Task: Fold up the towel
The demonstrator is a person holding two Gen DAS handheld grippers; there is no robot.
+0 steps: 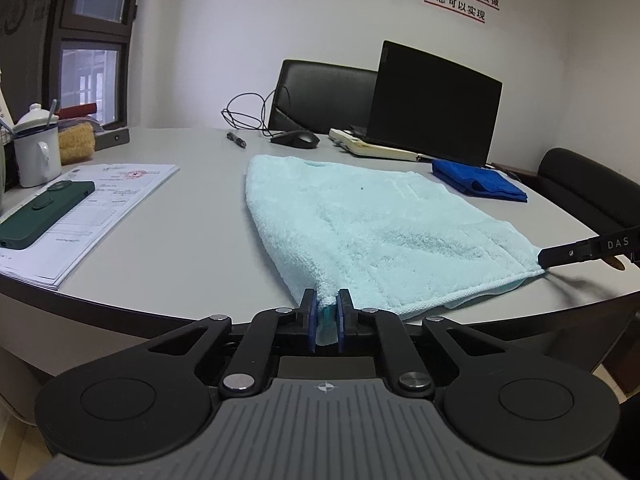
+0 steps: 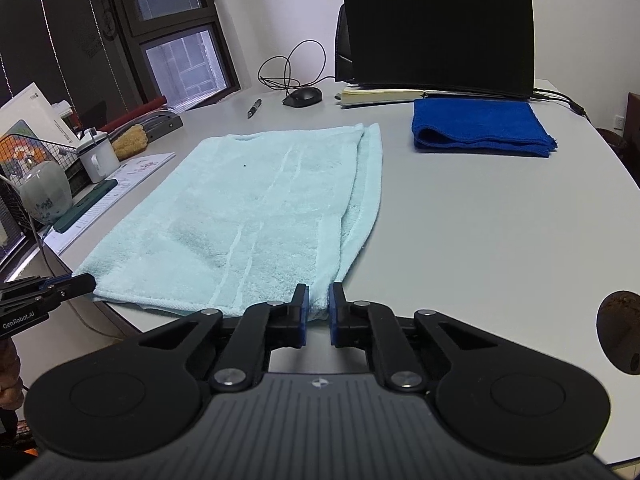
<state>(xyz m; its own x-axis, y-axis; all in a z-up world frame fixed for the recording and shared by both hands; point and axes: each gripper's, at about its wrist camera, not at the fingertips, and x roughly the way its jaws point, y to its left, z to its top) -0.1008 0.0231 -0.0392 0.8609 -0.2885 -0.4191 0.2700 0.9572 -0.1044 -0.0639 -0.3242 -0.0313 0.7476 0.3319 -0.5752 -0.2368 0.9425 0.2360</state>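
Note:
A light blue towel (image 1: pixel 372 224) (image 2: pixel 248 216) lies flat on the grey table, folded once, with its near edge along the table's front. My left gripper (image 1: pixel 326 300) is shut on the towel's near left corner; cloth bunches between its blue pads. My right gripper (image 2: pixel 318 294) is shut on the near right corner, with the towel's edge pinched between its fingers. Each gripper also shows in the other's view: the right gripper (image 1: pixel 560 256) at the towel's far corner, the left gripper (image 2: pixel 76 284) at the left corner.
A folded dark blue cloth (image 2: pixel 480 128) (image 1: pixel 478 180) lies behind the towel's right side. An open laptop (image 2: pixel 436 28), a notebook, a mouse (image 2: pixel 303 97) and a pen (image 2: pixel 254 108) stand farther back. Papers with a green phone (image 1: pixel 44 212) and a white mug (image 1: pixel 36 152) sit at the left.

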